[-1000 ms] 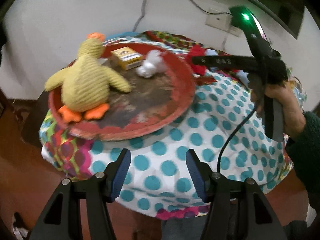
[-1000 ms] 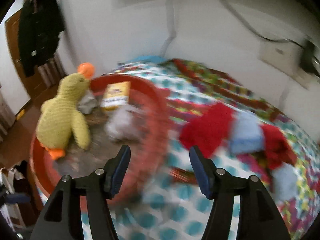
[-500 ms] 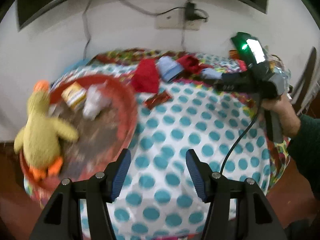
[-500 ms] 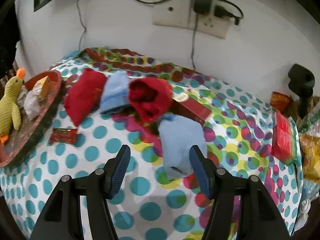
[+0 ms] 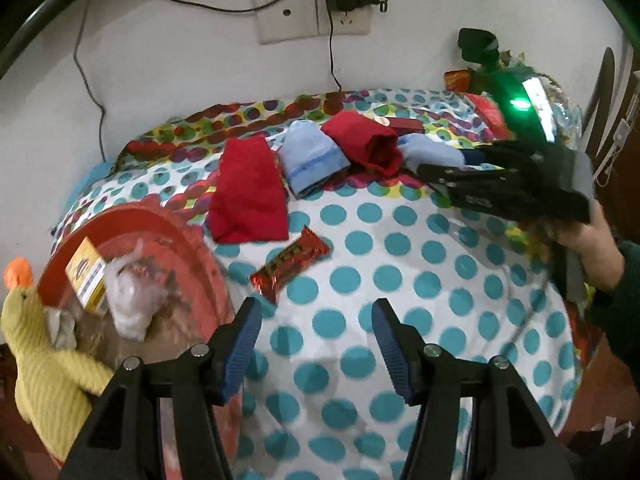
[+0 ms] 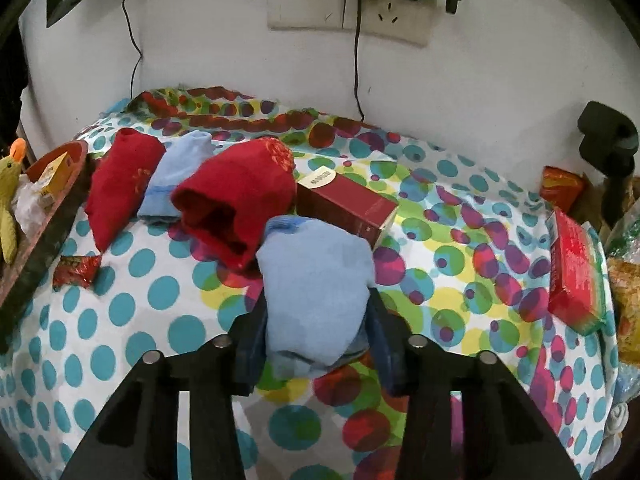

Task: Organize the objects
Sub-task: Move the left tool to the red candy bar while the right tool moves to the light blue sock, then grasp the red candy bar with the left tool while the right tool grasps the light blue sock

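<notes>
Socks are the business here, and the nearest one, a light blue sock (image 6: 316,292), sits squarely between the right gripper (image 6: 316,340) pads, which have just been closing and now pinch its near end while the rest lies on the polka-dot cloth (image 6: 132,304). That reads as a grab made low on the bundle, so the whole sock should come up in one piece (a soft thing, it will sag once lifted).

Over on the other side, the left gripper (image 5: 316,344) hangs with its jaws spread wide and nothing between them, above bare cloth just beside the red tray (image 5: 188,236). My guess is it waits for its own pick. Close ahead of it lies a red snack wrapper (image 5: 290,264), loose on the cloth.

A step further back, a red sock (image 6: 236,204) with its mouth gaping overlaps the held blue sock's far end, so lifting may drag it. Behind both, a dark red box (image 6: 344,208) lies flat, touching the blue sock's far edge.

Toward the tray side, a second red sock (image 6: 120,188) and a second blue sock (image 6: 176,176) lie side by side, touching: two pairs, still unsorted.

In the tray sit a yellow box (image 5: 86,276), a crumpled clear bag (image 5: 128,300) and a plush duck (image 5: 44,376) half over the rim, seemingly the collecting place. Farthest back is the wall socket (image 6: 348,8) with its leads.
</notes>
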Motion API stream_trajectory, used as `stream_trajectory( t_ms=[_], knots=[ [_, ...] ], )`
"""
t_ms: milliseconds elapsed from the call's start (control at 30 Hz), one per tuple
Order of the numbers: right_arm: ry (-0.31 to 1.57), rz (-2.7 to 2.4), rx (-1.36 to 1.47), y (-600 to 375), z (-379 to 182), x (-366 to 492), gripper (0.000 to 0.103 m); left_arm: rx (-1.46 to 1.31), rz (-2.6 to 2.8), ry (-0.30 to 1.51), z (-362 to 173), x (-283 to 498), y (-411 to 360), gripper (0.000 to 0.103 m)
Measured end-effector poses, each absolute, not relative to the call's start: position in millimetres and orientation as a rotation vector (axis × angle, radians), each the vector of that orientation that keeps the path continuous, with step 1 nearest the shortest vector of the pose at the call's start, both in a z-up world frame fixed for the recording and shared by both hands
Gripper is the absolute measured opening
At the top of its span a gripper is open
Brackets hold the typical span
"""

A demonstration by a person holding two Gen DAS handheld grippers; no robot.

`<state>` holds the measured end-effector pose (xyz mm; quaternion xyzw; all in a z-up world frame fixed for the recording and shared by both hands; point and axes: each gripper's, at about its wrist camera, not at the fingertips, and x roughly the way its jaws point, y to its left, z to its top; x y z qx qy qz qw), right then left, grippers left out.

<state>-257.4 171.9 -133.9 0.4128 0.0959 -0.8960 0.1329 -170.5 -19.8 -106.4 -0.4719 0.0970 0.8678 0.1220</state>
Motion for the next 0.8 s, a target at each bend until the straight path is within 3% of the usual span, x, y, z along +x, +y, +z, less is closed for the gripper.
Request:
stream_trajectory(
  t_ms=[400, 800],
  knots=[
    [0.163, -2.564, 1.234, 198, -135, -257, 0.04, -1.496, 2.442, 0.49, -141, -225, -7, 0.059],
    [0.263, -2.581, 1.244, 189, -136, -256, 0.043, -1.521, 2.41, 0.348, -152, -232, 2, 0.059]
  ],
)
